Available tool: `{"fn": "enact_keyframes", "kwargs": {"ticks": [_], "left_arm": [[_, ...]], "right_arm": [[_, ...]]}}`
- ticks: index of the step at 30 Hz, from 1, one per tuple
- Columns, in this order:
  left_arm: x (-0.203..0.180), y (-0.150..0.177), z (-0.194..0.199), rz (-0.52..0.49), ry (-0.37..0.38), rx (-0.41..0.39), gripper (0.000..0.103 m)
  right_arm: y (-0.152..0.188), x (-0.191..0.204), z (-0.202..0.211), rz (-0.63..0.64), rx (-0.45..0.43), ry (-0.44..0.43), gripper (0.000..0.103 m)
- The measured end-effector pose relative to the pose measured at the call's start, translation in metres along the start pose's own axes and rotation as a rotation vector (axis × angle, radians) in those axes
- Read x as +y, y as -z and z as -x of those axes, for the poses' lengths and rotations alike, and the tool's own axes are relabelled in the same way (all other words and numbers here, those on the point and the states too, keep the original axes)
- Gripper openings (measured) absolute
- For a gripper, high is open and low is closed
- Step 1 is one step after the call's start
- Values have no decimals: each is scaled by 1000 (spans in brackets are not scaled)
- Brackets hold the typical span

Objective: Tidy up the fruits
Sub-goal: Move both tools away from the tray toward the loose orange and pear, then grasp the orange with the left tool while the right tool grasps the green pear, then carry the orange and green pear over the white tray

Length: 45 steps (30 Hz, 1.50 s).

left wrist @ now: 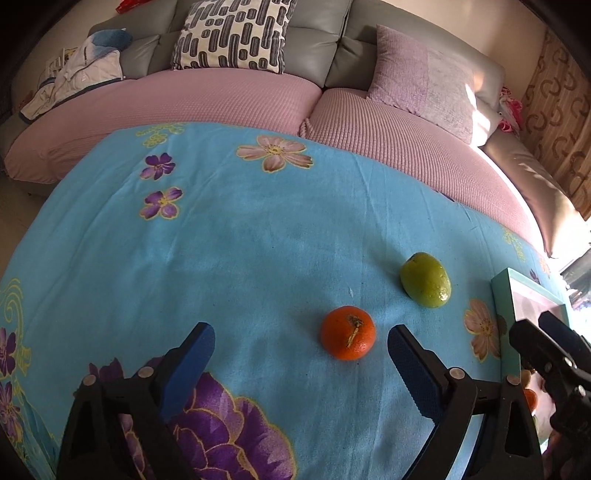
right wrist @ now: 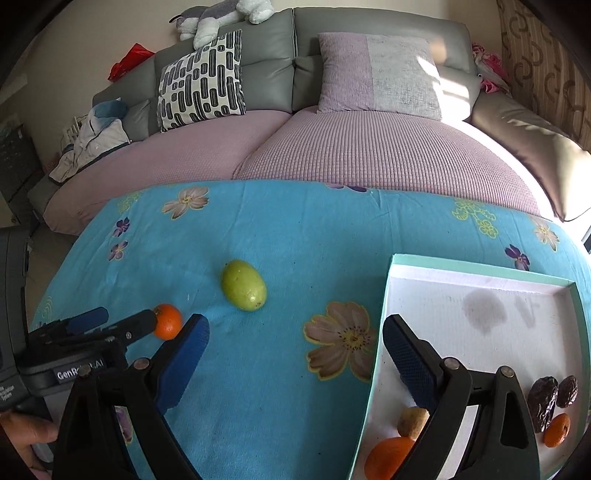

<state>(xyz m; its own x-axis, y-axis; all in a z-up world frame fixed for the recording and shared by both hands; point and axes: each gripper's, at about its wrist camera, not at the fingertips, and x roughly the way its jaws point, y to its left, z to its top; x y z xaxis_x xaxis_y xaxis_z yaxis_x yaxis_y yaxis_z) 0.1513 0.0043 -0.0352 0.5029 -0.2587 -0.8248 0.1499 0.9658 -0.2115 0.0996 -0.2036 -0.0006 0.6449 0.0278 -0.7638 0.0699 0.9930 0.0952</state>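
This is a home living room. A grey sofa (right wrist: 332,48) with mauve quilted seat covers fills the view from ten to two o'clock, carrying a black-and-white patterned cushion (right wrist: 201,81) at eleven and a mauve cushion (right wrist: 376,74) at one. A plush toy (right wrist: 221,18) lies on the backrest at twelve, crumpled clothing (right wrist: 92,144) sits at ten, and a patterned curtain (right wrist: 546,70) hangs at two. In front, a blue floral cloth (right wrist: 295,240) covers the table.

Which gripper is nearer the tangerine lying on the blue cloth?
Left. The left gripper is open, and the tangerine is just ahead of its fingers. The right gripper hovers by the tray.
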Motion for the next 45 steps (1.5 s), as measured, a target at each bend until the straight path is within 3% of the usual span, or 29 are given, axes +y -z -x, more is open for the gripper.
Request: {"fn": "enact_keyframes", "kwargs": {"ticks": [4,9,12,15,17,19,26,34,45], "left_arm": [[-6,2,-12,-15,45,36,80],[-11,4,-22,-16,75,55,68],[-11,4,-23,-18,78,52,65],[-11,4,-24,-18,80,54,53],[-11,4,-24,-19,89,54,49],[-11,4,-23,-14,112,57,38],[-11,3,-21,-23,110,52,38],[-6,1,-7,-14,102,22,38],[-4,-6,16,-19,84,-43,38]], "right_arm": [[-13,6,-12,14,8,-37,94],[-16,20,-43,32,78,-116,85],[-15,27,-58,43,101,-127,84],[-15,29,-70,34,119,-137,70],[-15,29,-76,30,128,-139,66],[-15,30,-80,33,137,-142,60],[-17,32,-88,28,145,-158,45],[-13,28,-74,11,113,-161,44],[15,-1,5,-79,-1,-116,44]]}}
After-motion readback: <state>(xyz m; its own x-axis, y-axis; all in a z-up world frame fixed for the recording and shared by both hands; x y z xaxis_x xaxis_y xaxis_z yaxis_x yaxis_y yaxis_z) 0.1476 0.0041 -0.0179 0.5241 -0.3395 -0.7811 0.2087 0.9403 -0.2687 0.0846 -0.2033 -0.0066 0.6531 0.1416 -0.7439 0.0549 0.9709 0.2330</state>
